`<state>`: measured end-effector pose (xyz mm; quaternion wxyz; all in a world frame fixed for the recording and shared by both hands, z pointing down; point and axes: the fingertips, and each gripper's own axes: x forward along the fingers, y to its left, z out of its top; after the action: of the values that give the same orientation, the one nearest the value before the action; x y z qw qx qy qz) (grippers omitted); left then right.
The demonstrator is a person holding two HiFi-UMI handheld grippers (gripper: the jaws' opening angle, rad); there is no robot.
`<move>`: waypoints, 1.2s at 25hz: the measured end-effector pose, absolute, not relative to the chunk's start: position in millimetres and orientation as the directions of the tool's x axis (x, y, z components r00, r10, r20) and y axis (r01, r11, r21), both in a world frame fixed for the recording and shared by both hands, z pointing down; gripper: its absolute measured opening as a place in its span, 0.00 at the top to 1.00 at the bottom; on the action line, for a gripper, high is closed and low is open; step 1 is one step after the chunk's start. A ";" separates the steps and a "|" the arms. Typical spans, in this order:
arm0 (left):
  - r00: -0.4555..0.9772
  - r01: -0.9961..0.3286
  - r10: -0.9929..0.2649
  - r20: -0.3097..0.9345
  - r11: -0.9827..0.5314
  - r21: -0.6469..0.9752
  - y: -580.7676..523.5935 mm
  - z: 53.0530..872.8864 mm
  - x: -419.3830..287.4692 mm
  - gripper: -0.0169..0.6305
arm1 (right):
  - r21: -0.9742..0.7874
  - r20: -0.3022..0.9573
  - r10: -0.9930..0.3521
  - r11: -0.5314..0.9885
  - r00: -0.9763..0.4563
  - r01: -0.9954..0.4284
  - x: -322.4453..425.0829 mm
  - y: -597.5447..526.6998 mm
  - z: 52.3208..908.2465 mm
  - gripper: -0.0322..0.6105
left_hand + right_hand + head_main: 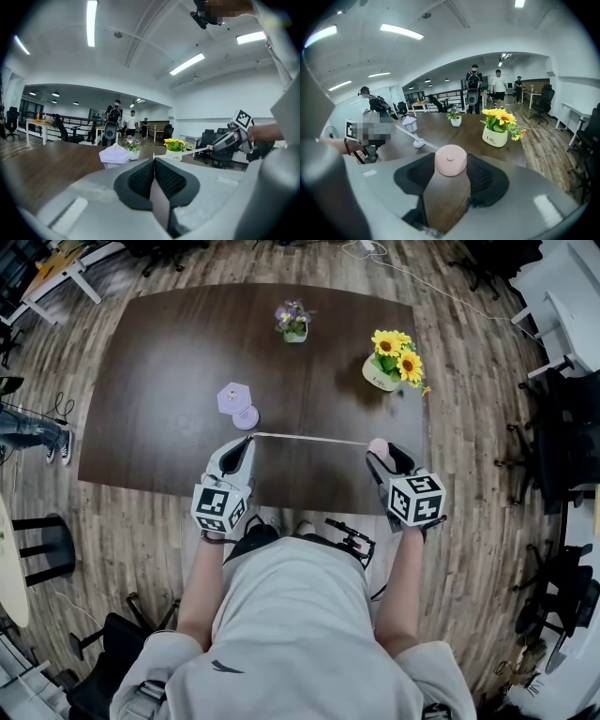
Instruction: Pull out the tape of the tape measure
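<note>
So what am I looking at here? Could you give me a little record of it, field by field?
Table: dark wood
Tape: pulled out, stretched between both grippers
Left gripper: shut on the end of the tape
Right gripper: clamped on the pink tape measure case
Also on table: sunflower pot, purple flower pot, lilac hexagonal box

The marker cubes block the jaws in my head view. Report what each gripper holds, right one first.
Observer: The right gripper is clamped on the round pink tape measure.
Operator: Now the left.
Observer: The left gripper is shut on the end of the tape, which runs straight from its tip toward the other gripper.
</note>
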<state>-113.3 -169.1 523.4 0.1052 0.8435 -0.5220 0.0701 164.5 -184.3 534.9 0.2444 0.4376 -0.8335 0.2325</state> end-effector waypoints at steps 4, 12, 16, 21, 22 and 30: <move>0.456 -0.890 -0.856 0.244 -0.442 0.109 -172.7 531.1 -109.4 0.96 | -0.178 0.618 -0.615 0.497 -0.490 -0.849 168.3 -185.5 540.1 0.62; 0.466 -0.884 -0.841 0.273 -0.448 0.130 -182.0 551.6 -104.7 0.96 | -0.181 0.634 -0.621 0.461 -0.461 -0.869 173.4 -188.2 556.3 0.62; 0.473 -0.881 -0.833 0.286 -0.454 0.133 -188.3 559.8 -102.7 0.96 | -0.182 0.645 -0.621 0.442 -0.446 -0.878 176.1 -192.1 565.9 0.62; 0.470 -0.883 -0.819 0.329 -0.446 0.150 -196.3 583.0 -100.0 0.96 | -0.188 0.667 -0.608 0.422 -0.430 -0.887 178.7 -197.4 586.2 0.62; 0.468 -0.883 -0.815 0.341 -0.444 0.151 -197.4 588.6 -99.4 0.96 | -0.185 0.674 -0.605 0.417 -0.424 -0.890 179.3 -198.3 592.0 0.62; 0.486 -0.866 -0.755 0.440 -0.482 0.132 -205.5 629.0 -84.2 0.96 | -0.178 0.745 -0.553 0.373 -0.373 -0.910 188.4 -206.7 642.6 0.62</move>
<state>-84.2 -205.5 629.0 0.1706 0.8451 -0.4797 0.1632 188.4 -206.7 642.6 0.2992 0.4734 -0.7727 0.2989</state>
